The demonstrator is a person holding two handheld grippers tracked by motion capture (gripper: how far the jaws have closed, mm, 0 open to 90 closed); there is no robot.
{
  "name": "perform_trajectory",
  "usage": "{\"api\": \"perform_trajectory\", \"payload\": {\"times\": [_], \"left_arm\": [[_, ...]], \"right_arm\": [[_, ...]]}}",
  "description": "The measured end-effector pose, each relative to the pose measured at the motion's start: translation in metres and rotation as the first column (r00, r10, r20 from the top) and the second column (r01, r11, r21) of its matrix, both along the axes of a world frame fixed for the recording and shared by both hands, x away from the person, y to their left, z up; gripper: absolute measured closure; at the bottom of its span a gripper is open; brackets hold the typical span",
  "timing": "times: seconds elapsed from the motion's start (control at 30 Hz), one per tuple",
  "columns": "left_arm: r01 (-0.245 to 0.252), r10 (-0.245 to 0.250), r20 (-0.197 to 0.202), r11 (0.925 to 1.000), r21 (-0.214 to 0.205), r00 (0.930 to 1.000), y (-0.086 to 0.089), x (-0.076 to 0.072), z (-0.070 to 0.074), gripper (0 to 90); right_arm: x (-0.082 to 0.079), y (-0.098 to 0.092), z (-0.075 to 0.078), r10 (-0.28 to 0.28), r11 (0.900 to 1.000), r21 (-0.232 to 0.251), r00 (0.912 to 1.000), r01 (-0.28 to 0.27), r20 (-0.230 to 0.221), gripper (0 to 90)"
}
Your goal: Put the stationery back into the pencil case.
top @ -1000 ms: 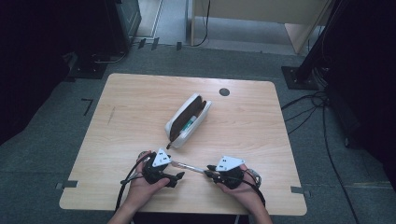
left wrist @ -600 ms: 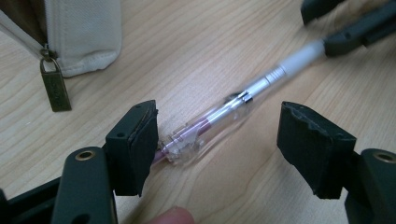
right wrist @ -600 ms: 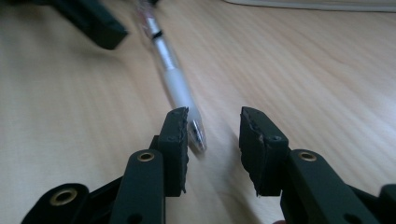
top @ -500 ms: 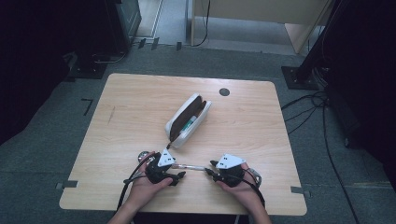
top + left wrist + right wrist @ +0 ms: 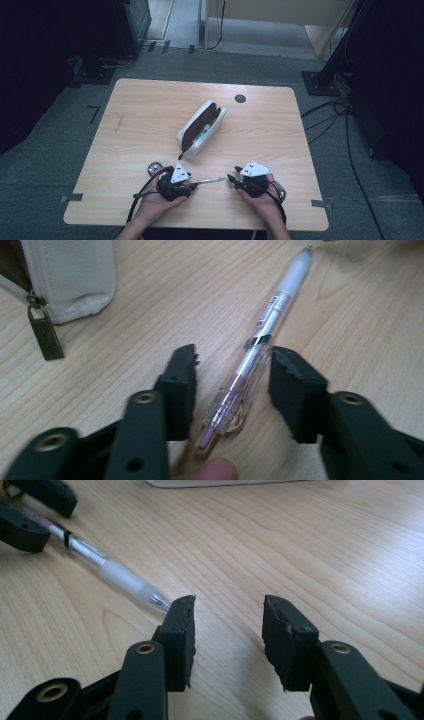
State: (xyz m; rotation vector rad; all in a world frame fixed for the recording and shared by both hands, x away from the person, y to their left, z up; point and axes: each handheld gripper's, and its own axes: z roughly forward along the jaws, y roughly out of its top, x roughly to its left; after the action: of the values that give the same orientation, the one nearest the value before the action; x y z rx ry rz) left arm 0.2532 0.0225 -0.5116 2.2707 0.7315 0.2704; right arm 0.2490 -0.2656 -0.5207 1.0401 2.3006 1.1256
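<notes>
We closed the left gripper [image 5: 232, 372] jaws around the pen [image 5: 260, 337], not yet pinching, so the empty, parted right gripper [image 5: 228, 617] jaws could release its tip.

One cam sits high over the near edge of the pale rounded wooden table [image 5: 150, 100], looking forward and down. Two gripper cams skim that tabletop up close, both catching the clear plastic pen [image 5: 260, 335].

L hand-held gripper [image 5: 232, 372] jaws closing round pen [image 5: 250, 355], not pinching; R hand-held gripper [image 5: 227, 625] opening, empty.
</notes>
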Motion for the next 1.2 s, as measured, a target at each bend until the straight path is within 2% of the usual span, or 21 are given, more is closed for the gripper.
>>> {"api": "perform_trajectory", "payload": {"times": [0.13,0.27,0.43,0.53,0.7,0.77,0.87,0.9,0.93,1.07,1.2], "left_arm": [[0.02,-0.02,-0.016,0.9997,-0.013,0.9997,0.001,-0.001,0.001,68.7],[0.036,-0.037,-0.041,0.9987,-0.037,0.9984,0.003,-0.002,0.001,72.7],[0.03,-0.032,-0.034,0.9969,-0.073,0.9989,0.006,-0.004,0.004,77.8],[0.031,-0.034,-0.04,0.9964,-0.078,0.9986,0.007,-0.004,0.004,82.1],[0.062,-0.066,-0.057,0.9951,-0.077,0.9962,0.006,-0.004,0.003,79.0],[0.072,-0.079,-0.075,0.9935,-0.088,0.9941,0.004,-0.004,0.002,75.3],[0.086,-0.093,-0.081,0.9925,-0.087,0.9924,0.002,-0.004,0.001,68.8],[0.087,-0.092,-0.085,0.9939,-0.069,0.9921,0.001,-0.004,0.0,65.7],[0.09,-0.095,-0.071,0.9939,-0.063,0.993,-0.001,-0.006,0.0,64.2],[0.099,-0.102,-0.065,0.9936,-0.055,0.9927,-0.003,-0.008,0.0,60.4],[0.103,-0.104,-0.038,0.9942,-0.032,0.9938,-0.006,-0.011,0.0,65.3]], "right_arm": [[0.0,-0.01,0.001,-0.027,0.9995,0.015,0.9996,0.027,-0.002,56.4],[-0.003,-0.021,0.002,-0.055,0.9984,0.016,0.9985,0.055,-0.003,55.3],[-0.006,-0.037,0.0,-0.097,0.9951,0.022,0.9953,0.097,-0.008,52.3],[-0.009,-0.045,0.0,-0.123,0.992,0.024,0.9922,0.124,-0.015,50.6],[-0.013,-0.055,-0.001,-0.148,0.9886,0.025,0.9888,0.148,-0.019,50.4],[-0.015,-0.058,-0.001,-0.153,0.9879,0.027,0.9882,0.153,-0.017,50.3],[-0.018,-0.062,-0.001,-0.164,0.9861,0.027,0.9864,0.164,-0.016,50.1],[-0.019,-0.064,-0.001,-0.168,0.9854,0.027,0.9857,0.168,-0.017,50.1],[-0.019,-0.066,-0.001,-0.17,0.985,0.025,0.9853,0.171,-0.017,50.0],[-0.023,-0.073,-0.001,-0.193,0.9809,0.02,0.981,0.193,-0.017,49.3],[-0.025,-0.078,-0.001,-0.232,0.9725,0.018,0.9725,0.232,-0.021,44.7]]}}
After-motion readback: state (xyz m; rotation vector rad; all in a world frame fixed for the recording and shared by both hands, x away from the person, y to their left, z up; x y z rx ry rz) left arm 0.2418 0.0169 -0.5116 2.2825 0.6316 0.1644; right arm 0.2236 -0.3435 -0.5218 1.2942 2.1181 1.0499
